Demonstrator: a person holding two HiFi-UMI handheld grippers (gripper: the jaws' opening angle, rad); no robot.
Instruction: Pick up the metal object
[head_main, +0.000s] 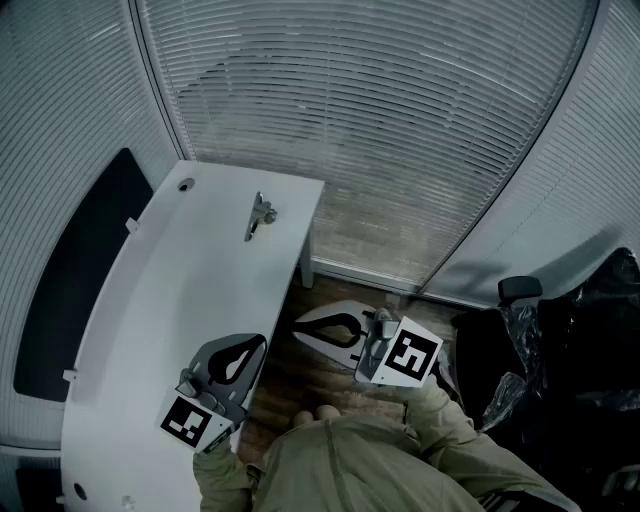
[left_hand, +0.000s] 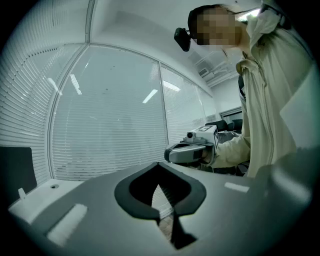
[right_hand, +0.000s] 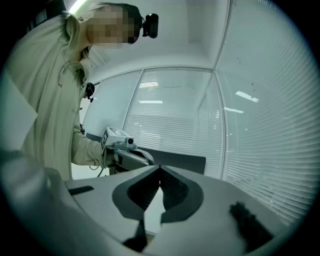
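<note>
- Your beige sleeves sit lowest in the head view, one gripper in each hand.
- Your left gripper hangs at the near right edge of the white table. Its jaws meet tip to tip with nothing between them.
- Your right gripper is off the table, above the wooden floor just beside that edge. Its jaws are pressed together too, and they are empty.
- Each gripper shows in the other's gripper view, so the two face one another.
- The metal object lies at the far end of the table, near its right edge. It is well apart from both grippers and neither touches it.
- A small round hole marks the table's far left corner.
- Slatted blinds cover the windows beyond the table, and a black bag sits on the floor to your right.
</note>
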